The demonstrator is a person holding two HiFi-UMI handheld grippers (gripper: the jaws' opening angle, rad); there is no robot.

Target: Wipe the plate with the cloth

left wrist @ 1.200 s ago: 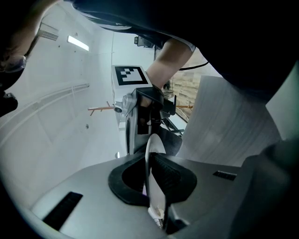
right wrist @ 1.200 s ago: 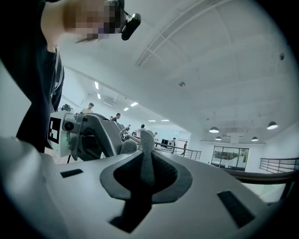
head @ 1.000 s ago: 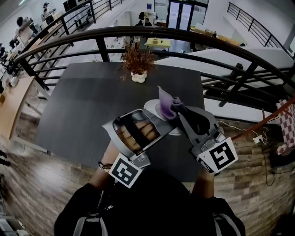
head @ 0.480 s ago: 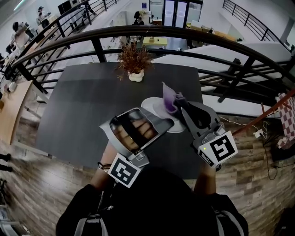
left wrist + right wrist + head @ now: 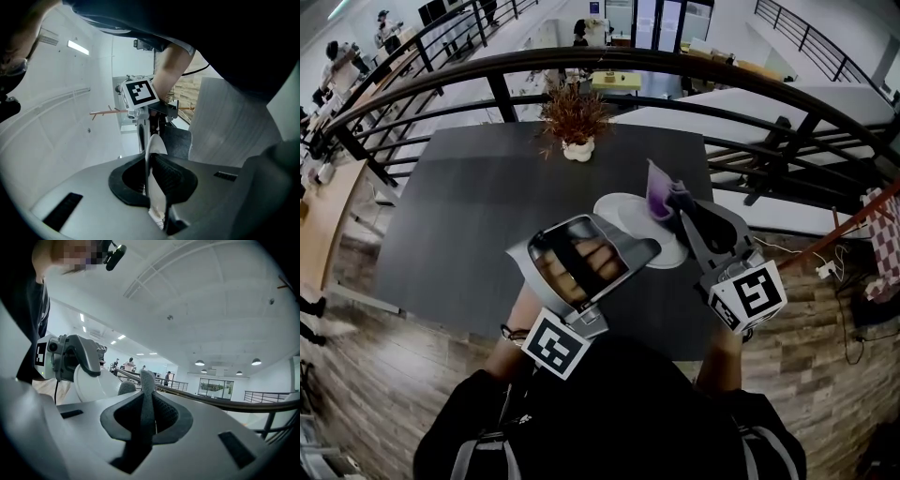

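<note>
A smooth, round white plate (image 5: 619,211) is clamped by its rim in the left gripper (image 5: 645,250). A soft purple cloth (image 5: 659,199), pinched in the right gripper (image 5: 678,202), is held over the plate's right side.

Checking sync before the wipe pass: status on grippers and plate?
Left gripper shut on plate rim. Right gripper shut on cloth, over plate. Potted plant far off, no obstruction.

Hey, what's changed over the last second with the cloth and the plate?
The right gripper, shut on the cloth, slid it rightward across the plate. The left gripper kept holding the plate in place; the plant stayed put.
</note>
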